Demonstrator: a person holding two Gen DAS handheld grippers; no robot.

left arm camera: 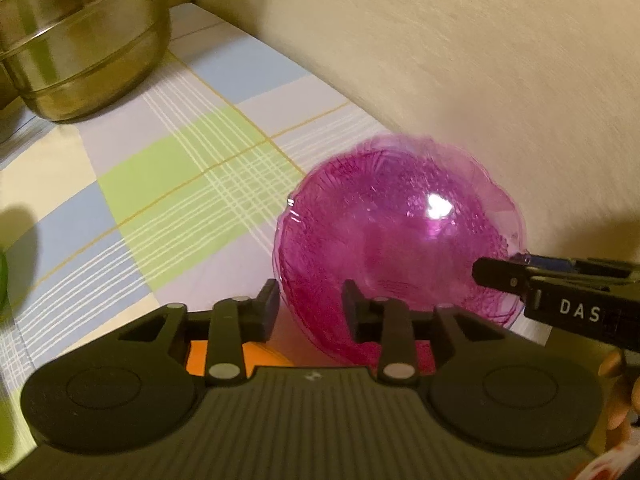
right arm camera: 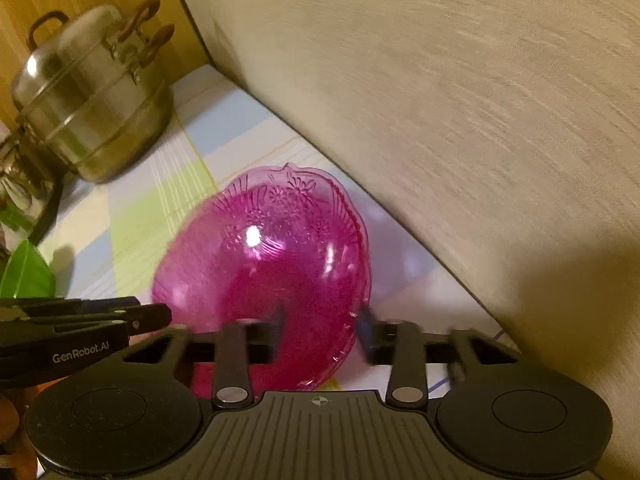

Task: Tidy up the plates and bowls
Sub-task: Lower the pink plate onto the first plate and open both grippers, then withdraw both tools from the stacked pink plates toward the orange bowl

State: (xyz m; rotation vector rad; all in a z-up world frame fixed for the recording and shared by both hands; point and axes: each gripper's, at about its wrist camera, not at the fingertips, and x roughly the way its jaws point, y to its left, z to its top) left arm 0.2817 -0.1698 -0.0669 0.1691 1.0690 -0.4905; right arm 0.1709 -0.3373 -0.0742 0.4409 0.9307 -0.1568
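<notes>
The bowl (left arm camera: 394, 236) (right arm camera: 264, 276) is clear magenta glass or plastic — pressed with flowers and fine ribs, its rim scalloped. It sits tilted rather than flat, its open side turned toward the cameras. It lies above the checked cloth, close beside the wall — whether it touches the cloth is unclear.

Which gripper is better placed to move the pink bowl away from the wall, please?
Left, probably. The left gripper straddles the rim of the pink bowl on the side facing the tablecloth. The right gripper also straddles the rim, but it sits on the side nearer the wall.
</notes>
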